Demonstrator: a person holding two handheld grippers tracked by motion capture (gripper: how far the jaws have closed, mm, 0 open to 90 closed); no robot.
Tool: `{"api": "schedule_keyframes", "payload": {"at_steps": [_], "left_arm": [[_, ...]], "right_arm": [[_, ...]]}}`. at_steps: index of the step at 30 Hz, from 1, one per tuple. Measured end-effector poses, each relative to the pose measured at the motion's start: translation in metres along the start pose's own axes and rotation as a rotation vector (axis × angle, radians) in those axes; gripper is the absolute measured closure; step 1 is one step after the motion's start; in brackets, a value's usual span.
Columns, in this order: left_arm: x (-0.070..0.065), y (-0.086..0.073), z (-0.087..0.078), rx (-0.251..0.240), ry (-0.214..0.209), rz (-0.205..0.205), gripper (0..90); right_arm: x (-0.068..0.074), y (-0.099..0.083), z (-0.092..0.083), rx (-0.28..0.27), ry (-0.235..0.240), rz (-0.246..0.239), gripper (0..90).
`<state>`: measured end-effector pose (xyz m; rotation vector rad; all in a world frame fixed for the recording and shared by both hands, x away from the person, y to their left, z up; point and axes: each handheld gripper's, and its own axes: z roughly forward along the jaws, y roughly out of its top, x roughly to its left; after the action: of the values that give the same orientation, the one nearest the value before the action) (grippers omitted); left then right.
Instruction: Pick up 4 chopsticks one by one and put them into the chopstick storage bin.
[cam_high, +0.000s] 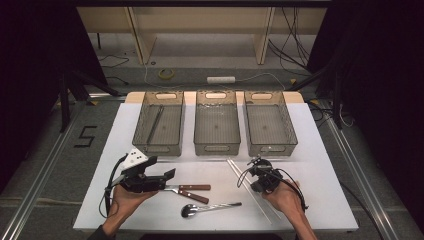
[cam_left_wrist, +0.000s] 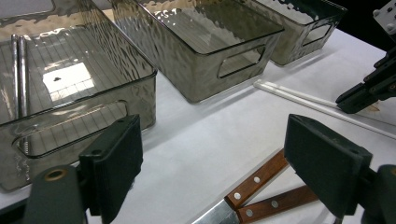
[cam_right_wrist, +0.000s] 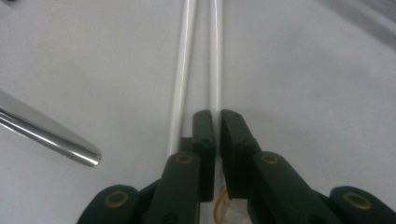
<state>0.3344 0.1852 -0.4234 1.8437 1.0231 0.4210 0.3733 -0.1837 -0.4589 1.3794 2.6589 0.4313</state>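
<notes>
**Right hand-held gripper pinching a white chopstick, left one spread over the knives**

The right hand-held gripper is down on the white tabletop at about 4 o'clock in the high view. Its jaws are pressed nearly together, and in the right gripper view one of the two white chopsticks runs straight into the thin gap between them, so it's pinching that one. The other chopstick lies just beside it, outside the jaws, touching the tabletop. In the high view the chopstick pair stretches diagonally from just in front of the middle bin toward 5 o'clock.

The left hand-held gripper sits at about 8 o'clock, pointing toward 3 o'clock. Its jaws are spread wide with nothing between them. Just past them lie two wooden-handled knives side by side, handles pointing toward 3 o'clock.

A metal spoon lies at 6 o'clock near the tabletop's front edge, well apart from both grippers. Its handle end shows at 9 o'clock in the right gripper view.

Three smoky clear plastic bins stand in a row toward 12 o'clock. The left bin has a pair of metal chopsticks lying inside. The middle bin and right bin sit right next to it.
</notes>
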Motion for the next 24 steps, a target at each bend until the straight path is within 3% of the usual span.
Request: {"api": "schedule_keyframes", "payload": {"at_steps": [13,24], "left_arm": [[-0.001,0.000,0.002,0.006,-0.008,0.003,19.5],[-0.001,0.000,0.002,0.006,-0.011,0.005,19.9]], "right_arm": [[0.001,-0.002,-0.017,-0.052,0.023,-0.029,85.6],[-0.004,-0.004,-0.028,-0.091,0.012,-0.037,85.8]]}}
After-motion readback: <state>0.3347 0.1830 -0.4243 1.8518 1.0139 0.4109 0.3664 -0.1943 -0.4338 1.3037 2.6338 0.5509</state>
